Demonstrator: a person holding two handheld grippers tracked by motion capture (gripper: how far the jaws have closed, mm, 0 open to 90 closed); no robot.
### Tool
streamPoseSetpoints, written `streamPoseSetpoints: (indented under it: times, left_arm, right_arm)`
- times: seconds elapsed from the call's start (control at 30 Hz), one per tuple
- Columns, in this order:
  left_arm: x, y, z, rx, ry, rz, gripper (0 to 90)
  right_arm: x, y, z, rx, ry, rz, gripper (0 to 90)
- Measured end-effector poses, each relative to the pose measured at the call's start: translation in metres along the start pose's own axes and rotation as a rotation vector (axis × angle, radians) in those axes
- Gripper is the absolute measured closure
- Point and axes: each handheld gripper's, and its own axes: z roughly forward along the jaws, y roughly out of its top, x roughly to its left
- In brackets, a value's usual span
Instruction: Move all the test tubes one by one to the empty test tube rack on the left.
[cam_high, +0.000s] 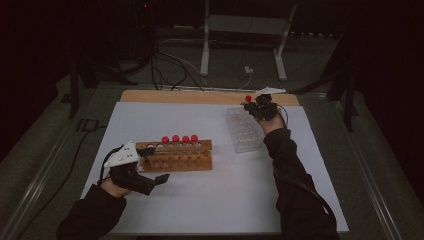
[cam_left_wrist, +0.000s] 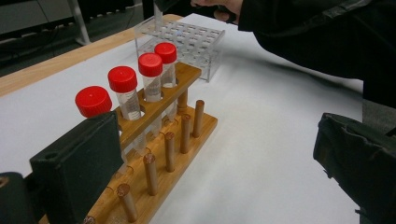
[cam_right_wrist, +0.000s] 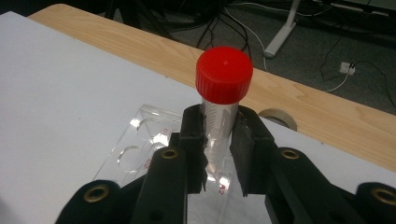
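Right gripper (cam_right_wrist: 218, 140), jaws clamped on tube (cam_right_wrist: 223, 93): lower plumb into clear rack (cam_right_wrist: 135, 140) hole; left gripper (cam_left_wrist: 210, 163) jaws apart.

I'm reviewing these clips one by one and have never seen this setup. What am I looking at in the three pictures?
No robot here: a person holds a hand-held gripper in each hand. The high view looks down on the table; the other two come from cameras riding on each gripper. On the white sheet stand a wooden rack with four red-capped tubes and a clear plastic rack. The right hand-held gripper grips a fifth red-capped tube above the clear rack. The left hand-held gripper sits open at the wooden rack's end.
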Motion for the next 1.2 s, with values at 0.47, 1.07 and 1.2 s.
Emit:
streamPoseSetpoints:
  times: [0.47, 1.07, 1.2]
  left_arm:
    - [-0.001, 0.001, -0.001, -0.002, 0.001, 0.005, 2.0]
    - [-0.004, 0.004, -0.001, -0.008, -0.008, 0.006, 2.0]
    - [-0.005, 0.005, -0.001, -0.008, -0.006, 0.011, 2.0]
  right_arm:
    - [0.003, 0.019, -0.026, -0.038, -0.019, -0.047, 74.8]
    - [0.028, 0.029, -0.064, -0.044, 0.050, -0.107, 74.7]
    - [0.039, 0.027, -0.073, -0.042, 0.074, -0.125, 74.7]
